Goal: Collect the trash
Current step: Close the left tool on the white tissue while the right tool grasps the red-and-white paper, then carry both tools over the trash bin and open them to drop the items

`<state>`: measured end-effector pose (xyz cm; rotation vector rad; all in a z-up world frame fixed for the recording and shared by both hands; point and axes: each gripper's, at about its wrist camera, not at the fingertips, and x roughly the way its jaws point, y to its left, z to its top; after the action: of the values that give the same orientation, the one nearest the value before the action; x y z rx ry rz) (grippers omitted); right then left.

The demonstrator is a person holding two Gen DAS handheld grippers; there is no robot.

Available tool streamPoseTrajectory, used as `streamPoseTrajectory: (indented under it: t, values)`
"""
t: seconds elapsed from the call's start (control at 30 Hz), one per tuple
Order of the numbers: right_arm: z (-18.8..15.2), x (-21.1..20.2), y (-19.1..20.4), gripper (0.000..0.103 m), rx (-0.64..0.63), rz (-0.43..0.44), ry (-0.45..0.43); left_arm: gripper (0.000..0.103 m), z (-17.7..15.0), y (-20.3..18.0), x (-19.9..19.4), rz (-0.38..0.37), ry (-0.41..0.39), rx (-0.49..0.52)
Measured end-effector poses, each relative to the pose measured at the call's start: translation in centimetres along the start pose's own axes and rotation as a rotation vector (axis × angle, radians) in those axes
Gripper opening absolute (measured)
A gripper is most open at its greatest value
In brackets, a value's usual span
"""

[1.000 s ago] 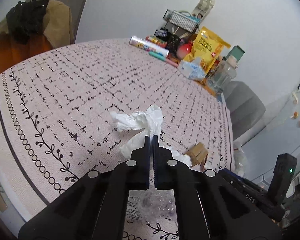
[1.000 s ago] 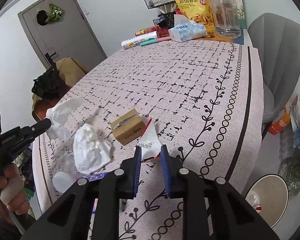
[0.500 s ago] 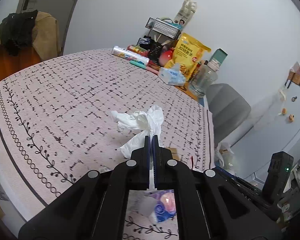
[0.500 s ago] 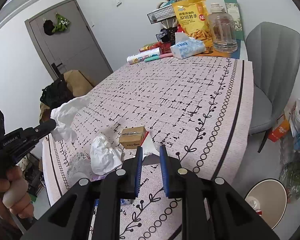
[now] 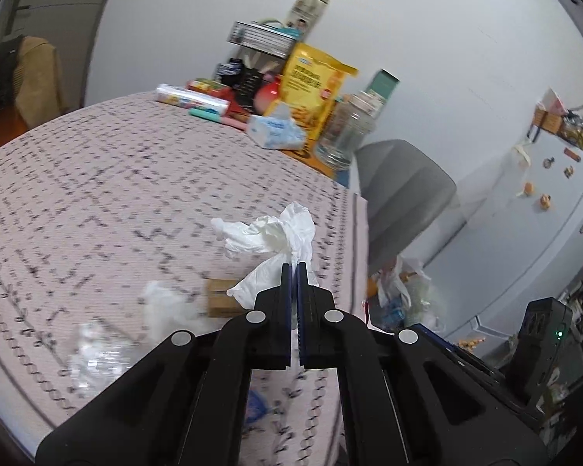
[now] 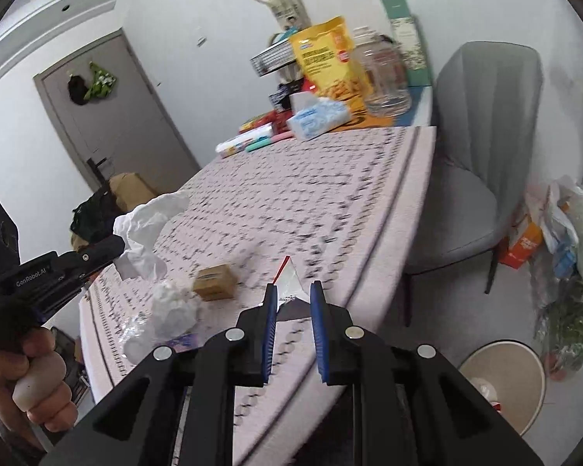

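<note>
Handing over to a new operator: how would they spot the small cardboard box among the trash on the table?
Start at the table with the black-patterned cloth and go to its near end, where the trash lies. The small cardboard box sits there beside a crumpled white tissue. It is the only brown, square-edged piece; everything around it is white paper or clear plastic.

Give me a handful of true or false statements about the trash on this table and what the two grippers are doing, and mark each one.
1. The left gripper is shut on a crumpled white tissue. True.
2. The right gripper holds the small cardboard box. False: the box sits on the table; a torn silver wrapper is between the gripper's fingers.
3. A second crumpled tissue lies on the table beside the box. True.
4. The round bin stands on the table. False: it is on the floor by the table's edge.
5. The grey chair has a person sitting in it. False: its seat is bare.
</note>
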<state>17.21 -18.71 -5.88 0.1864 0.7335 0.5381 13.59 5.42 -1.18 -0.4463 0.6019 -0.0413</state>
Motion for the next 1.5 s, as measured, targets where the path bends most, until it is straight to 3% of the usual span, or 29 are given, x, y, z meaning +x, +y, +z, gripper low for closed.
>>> streamPoseTrajectory:
  t: [0.33,0.6,0.93,1.27,1.33,1.4,1.43,1.5]
  values:
    - [-0.5,-3.8,-7.7,0.018,0.080,-0.145,-0.034,0.003,-1.2,-7.5,5.0,-0.100,0.096,0.108]
    - [-2.5,-4.8,-13.8,0.018,0.185,-0.221,-0.029,0.003,-3.5,-12.2,9.5,-0.133,0.194,0.175]
    - [-5.1,-4.5,-20.6,0.018,0.316,-0.270,-0.010,0.003,-6.4,-15.9,14.2,-0.131,0.297,0.231]
    - [-7.5,-2.8,-25.8,0.018,0.404,-0.259,0.018,0.003,-9.6,-18.6,18.5,-0.125,0.397,0.266]
    - [-8.0,-1.9,-26.9,0.021,0.427,-0.237,0.039,0.003,-10.0,-18.9,19.3,-0.119,0.410,0.270]
    - [-8.3,-1.4,-27.7,0.034,0.450,-0.228,0.044,0.003,-10.4,-19.1,20.0,-0.115,0.425,0.276]
    - [-8.5,-1.5,-28.0,0.046,0.457,-0.228,0.037,0.003,-10.6,-19.2,20.3,-0.113,0.430,0.278]
    - [-8.6,-1.9,-28.4,0.049,0.458,-0.246,0.022,0.003,-10.9,-19.3,20.9,-0.111,0.443,0.281]
